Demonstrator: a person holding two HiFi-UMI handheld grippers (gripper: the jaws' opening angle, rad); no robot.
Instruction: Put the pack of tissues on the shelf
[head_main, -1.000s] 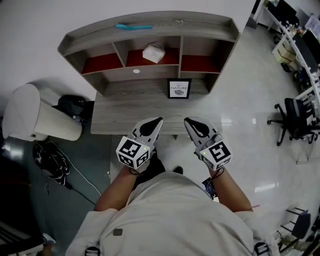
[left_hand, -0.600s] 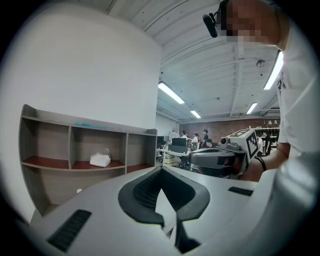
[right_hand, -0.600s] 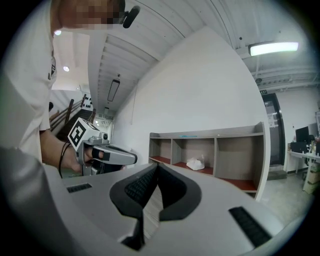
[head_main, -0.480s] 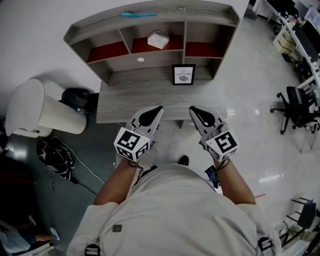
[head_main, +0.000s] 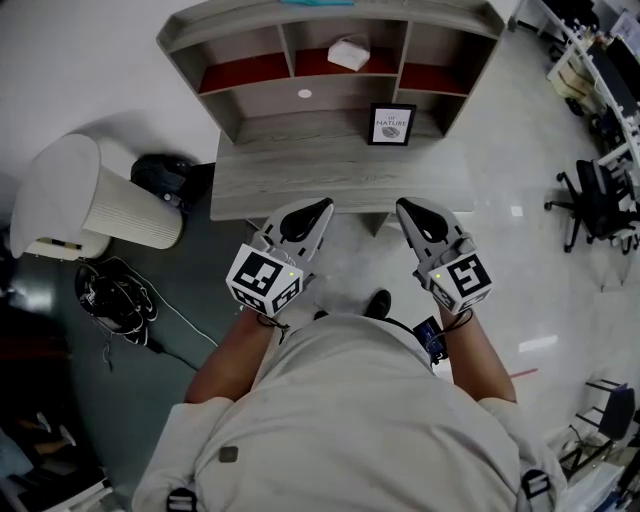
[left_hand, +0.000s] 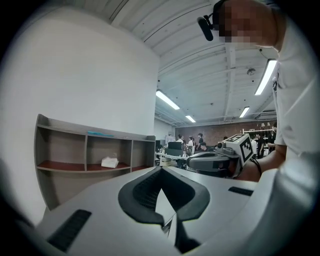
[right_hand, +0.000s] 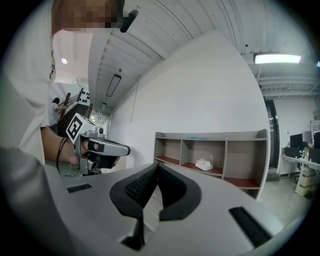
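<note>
Left gripper (head_main: 318, 210) & right gripper (head_main: 408, 212) both pinched shut, empty, near desk (head_main: 330, 175) edge. Pack of tissues (head_main: 349, 53) sits in mid compartment of shelf (head_main: 300, 95); risk: a needless reach in could nudge it out.

Framed picture (head_main: 391, 124), office chair (head_main: 594, 197)

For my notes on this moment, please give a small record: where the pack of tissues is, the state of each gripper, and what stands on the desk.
pack of tissues: in the middle compartment of the shelf
left gripper: shut, empty, near the desk's front edge
right gripper: shut, empty, apart from the left one
desk: a framed picture stands on it
</note>
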